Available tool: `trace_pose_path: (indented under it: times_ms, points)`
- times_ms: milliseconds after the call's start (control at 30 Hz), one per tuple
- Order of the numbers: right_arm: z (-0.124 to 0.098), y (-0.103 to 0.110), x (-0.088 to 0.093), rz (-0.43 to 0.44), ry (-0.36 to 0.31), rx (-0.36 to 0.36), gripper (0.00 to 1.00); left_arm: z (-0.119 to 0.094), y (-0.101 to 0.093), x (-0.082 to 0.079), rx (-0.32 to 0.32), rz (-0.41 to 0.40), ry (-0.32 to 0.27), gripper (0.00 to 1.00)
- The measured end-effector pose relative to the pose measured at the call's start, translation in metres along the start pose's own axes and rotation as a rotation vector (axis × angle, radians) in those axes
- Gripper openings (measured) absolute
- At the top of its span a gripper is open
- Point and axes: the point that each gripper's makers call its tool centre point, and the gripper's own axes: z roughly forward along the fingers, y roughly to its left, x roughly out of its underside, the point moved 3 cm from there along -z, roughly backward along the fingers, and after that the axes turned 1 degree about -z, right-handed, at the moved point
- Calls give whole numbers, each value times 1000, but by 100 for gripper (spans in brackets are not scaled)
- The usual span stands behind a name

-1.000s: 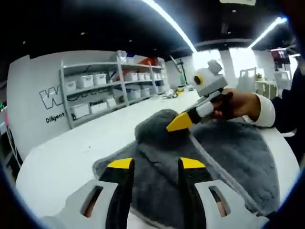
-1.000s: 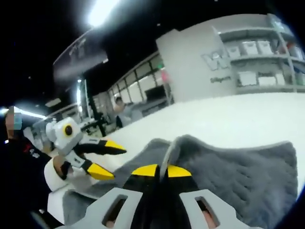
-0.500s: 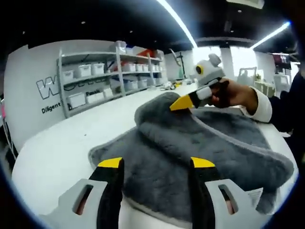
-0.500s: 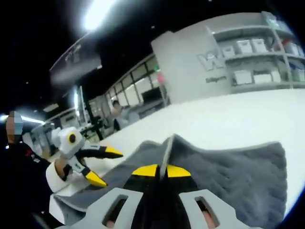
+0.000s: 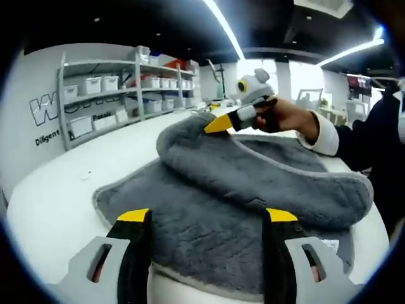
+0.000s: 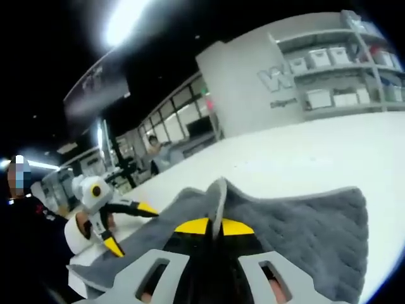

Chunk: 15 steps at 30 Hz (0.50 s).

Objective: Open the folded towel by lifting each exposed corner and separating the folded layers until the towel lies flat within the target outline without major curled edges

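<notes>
While the right gripper pinches the grey towel's raised corner, the fold runs away from it. Spread wide, the left gripper hovers at the near hem.

A wide white table stood in a large indoor workspace. Behind it, a grey shelving unit held rows of white storage bins against a pale wall with partial lettering. Long strip lights crossed a dark ceiling. Further back — glass-walled rooms and a standing person.
</notes>
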Motion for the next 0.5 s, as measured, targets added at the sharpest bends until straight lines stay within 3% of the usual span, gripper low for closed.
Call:
trace_pose_path:
  times_ms: [200,300,500]
  points:
    - [-7,-6,-5,15,-8,-24,0,1,0,3,15,-22,8,74]
    - [-8,1,-4,16,-7,-29,0,2,1,9,14,-33,31,75]
    - [-12,-6,-5,-6,8,-9,0,2,2,12,2,-35,42,74]
